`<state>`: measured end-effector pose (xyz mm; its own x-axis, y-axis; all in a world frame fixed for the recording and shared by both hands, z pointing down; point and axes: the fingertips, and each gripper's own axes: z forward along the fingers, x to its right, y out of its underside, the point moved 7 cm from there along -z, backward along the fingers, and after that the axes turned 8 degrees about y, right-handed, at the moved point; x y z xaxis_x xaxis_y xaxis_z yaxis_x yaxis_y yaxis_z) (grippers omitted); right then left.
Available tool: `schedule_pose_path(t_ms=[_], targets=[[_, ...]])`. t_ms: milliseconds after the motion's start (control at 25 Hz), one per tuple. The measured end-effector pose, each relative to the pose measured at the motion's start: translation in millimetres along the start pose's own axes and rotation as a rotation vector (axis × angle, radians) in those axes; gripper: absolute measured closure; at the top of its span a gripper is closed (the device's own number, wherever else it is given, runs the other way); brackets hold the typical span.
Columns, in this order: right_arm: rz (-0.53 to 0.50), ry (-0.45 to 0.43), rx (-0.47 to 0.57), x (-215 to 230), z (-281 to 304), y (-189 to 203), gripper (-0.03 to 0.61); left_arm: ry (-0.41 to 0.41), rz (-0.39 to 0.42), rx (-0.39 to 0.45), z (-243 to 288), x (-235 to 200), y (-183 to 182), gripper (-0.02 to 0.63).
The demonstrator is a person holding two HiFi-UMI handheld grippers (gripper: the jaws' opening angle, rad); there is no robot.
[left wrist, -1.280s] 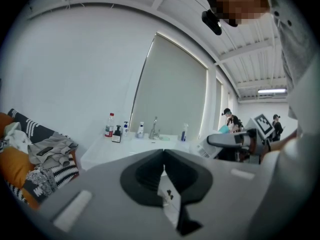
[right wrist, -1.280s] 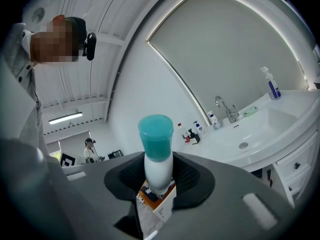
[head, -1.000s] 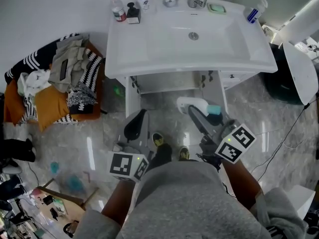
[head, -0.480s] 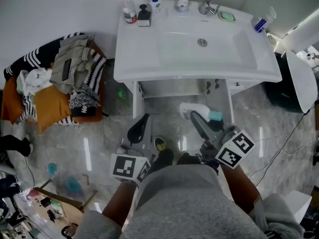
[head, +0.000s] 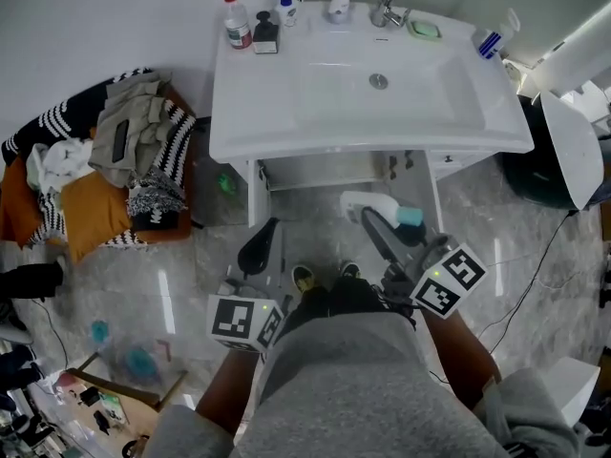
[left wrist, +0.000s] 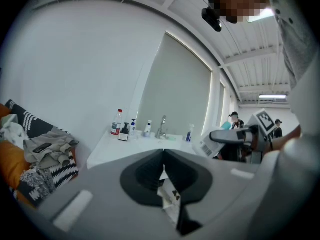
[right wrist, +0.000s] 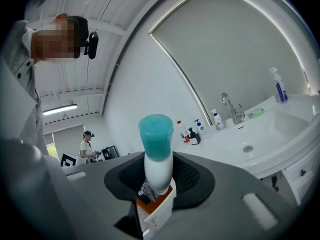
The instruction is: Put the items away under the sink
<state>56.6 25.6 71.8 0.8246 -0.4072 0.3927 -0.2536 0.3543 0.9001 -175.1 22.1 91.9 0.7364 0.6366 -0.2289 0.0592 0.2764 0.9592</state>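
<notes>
A glossy marble-patterned floor [head: 496,218] filled the head view. Against the white wall stood a white sink [head: 286,93] on a vanity, and the space under the sink [head: 325,172] lay open to view between the cabinet's white sides. Left of it, well apart from the person, a heap of clothes [head: 124,132] in black-and-white stripes, grey and orange lay piled up.

The person's grey top [head: 334,389] took up the bottom of the view, with both forearms reaching forward.

The right gripper [head: 380,222] was closed on a white bottle with a teal cap [right wrist: 158,149]. Its own view showed the jaws pressed against the bottle's neck, with the cap standing clear above them and an orange and white label below. In the head view the bottle lay tilted in front of the open space, low over the floor and not yet inside.

The left gripper [left wrist: 163,159] had its jaws together, tips touching, with no item that I could make out between them.

Along the back of the sink stood a red-capped bottle [head: 232,17], a dark pump dispenser [head: 265,34], a white pump bottle [head: 339,1], the faucet [head: 389,3] and a green soap dish [head: 424,29]. A blue-and-white spray bottle [head: 490,38] stood at the sink's right corner.
</notes>
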Motion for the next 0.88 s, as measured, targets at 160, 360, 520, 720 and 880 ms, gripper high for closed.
schedule_pose_path(t_ms=[160, 360, 520, 720, 880], targets=[[0.004, -0.001, -0.005, 12.6, 0.1, -3.2, 0.445, -0.003, 0.011, -0.01, 10.0, 7.2, -1.7, 0.603], [0.016, -0.016, -0.034, 27.4, 9.2, -0.4, 0.445, -0.03, -0.003, -0.031, 19.9, 10.8, 2.3, 0.603], [0.01, -0.024, -0.066, 41.3, 22.0, 6.1, 0.445, -0.055, -0.026, -0.06, 29.7, 4.9, 16.5, 0.603], [-0.004, -0.019, -0.113, 58.9, 41.4, 21.4, 0.445, -0.07, -0.049, -0.118, 46.5, -2.2, 36.7, 0.603], [-0.019, -0.017, -0.144, 64.4, 54.1, 33.9, 0.445, -0.059, -0.064, -0.127, 57.7, -7.6, 47.6, 0.603]])
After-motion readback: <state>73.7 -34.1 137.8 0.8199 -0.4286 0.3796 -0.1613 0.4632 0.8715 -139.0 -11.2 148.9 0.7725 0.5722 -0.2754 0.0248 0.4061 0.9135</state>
